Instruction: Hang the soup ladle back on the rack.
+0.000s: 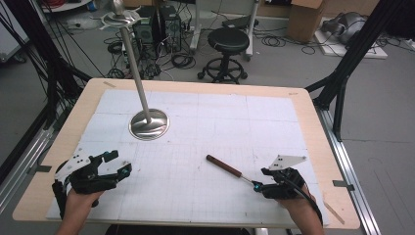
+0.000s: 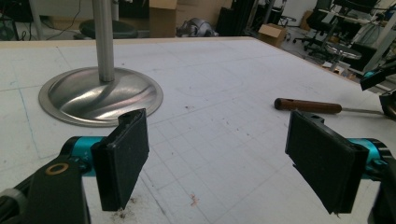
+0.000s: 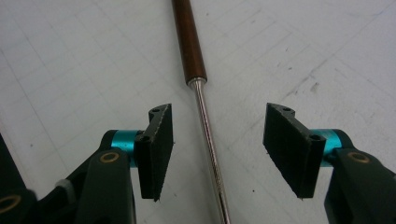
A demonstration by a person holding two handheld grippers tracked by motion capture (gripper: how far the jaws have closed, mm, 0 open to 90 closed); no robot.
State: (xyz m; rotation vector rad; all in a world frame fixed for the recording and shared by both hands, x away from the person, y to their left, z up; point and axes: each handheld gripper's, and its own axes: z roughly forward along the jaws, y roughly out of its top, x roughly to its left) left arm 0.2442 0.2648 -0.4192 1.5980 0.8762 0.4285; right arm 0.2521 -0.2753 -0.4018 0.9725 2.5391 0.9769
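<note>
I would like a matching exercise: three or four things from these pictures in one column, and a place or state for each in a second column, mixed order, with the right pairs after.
Things:
1. tool with brown handle
2. metal stand
3. left gripper
4. right gripper

Places or states:
A. upright on a round base, far left part of the table
B. lying flat, thin metal shaft between open jaws
C. open, nothing between the jaws
D. jaws either side of the shaft, pads not touching it

Pairs: 1-B, 2-A, 3-C, 4-D

A grey floor (image 1: 381, 98) is stretching beyond the worktop's (image 1: 313, 127) far edge, where a black stool (image 1: 227, 46), tangled cables (image 1: 181, 59) and cardboard boxes (image 1: 306, 17) are sitting.
</note>
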